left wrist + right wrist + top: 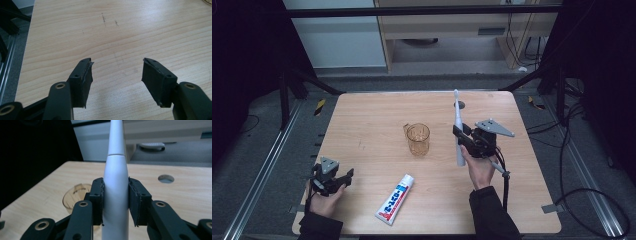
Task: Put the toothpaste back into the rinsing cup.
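So the right claw (460, 136) is clamped on the fat handle of a white electric toothbrush (458, 127), holding it upright above the table (362, 120), just to the right of the amber plastic cup (418, 139). In the right gripper view you can see both pads (97, 201) pressed flat against the handle's sides, with the slim neck running up out of the top of the picture.

My guess on handling: the toothbrush looks stiff, smooth and a bit glossy, so probably slippery. The body tapers toward the neck, so a grip there could slide; the thick middle, where it's held now, seems like the right place. Likely bottom-heavy, so it may want to swing if the grip loosens. The head end is thin, and I wouldn't squeeze there.

The cup is see-through, ribbed, with a small handle on its left side, and looks light enough to tip if the brush bumps its rim.

The left claw (343, 178) is sitting wide open with nothing in it, low over bare wood near the table's front left corner. A soft-looking toothpaste tube (395, 199), white with red and blue print, lies flat near the front edge between the two hands.
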Available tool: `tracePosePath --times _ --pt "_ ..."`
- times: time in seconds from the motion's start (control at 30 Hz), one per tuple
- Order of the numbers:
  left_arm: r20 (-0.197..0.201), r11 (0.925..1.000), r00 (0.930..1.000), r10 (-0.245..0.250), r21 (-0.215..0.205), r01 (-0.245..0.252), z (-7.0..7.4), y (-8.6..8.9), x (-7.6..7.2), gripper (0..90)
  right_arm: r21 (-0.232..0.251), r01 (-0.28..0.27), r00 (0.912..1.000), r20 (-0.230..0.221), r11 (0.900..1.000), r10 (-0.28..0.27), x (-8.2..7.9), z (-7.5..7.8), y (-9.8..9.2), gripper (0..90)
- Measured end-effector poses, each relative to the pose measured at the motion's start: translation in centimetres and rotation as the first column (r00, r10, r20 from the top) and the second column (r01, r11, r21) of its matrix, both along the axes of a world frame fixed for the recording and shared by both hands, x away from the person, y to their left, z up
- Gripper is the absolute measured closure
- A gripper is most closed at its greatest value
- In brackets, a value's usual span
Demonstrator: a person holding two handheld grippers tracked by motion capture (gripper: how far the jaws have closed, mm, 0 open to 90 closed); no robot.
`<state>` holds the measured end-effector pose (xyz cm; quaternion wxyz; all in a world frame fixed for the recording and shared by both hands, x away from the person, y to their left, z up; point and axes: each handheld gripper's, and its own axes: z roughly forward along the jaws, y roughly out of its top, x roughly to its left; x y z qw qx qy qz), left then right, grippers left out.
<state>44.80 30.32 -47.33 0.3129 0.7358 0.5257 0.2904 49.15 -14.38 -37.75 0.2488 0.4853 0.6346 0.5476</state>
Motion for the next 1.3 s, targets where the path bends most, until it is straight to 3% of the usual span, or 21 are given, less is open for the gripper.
tracePosePath --times 0.2,0.9,1.3 --pt "0.007 1.0 1.0 0.002 0.004 -0.002 0.0 -0.1 0.0 39.9 0.048 0.023 0.9981 0.056 0.999 -0.026 0.7 0.3 0.6 67.1" --pt "0.015 1.0 0.9998 0.009 -0.001 -0.009 0.1 0.0 0.0 39.5 0.119 0.061 0.9781 0.191 0.991 -0.083 3.7 1.6 4.3 67.0" --pt "0.016 0.9999 0.9998 0.011 -0.002 -0.011 0.1 0.1 0.0 39.3 0.144 0.049 0.9729 0.217 0.988 -0.08 5.4 1.2 6.0 67.0"
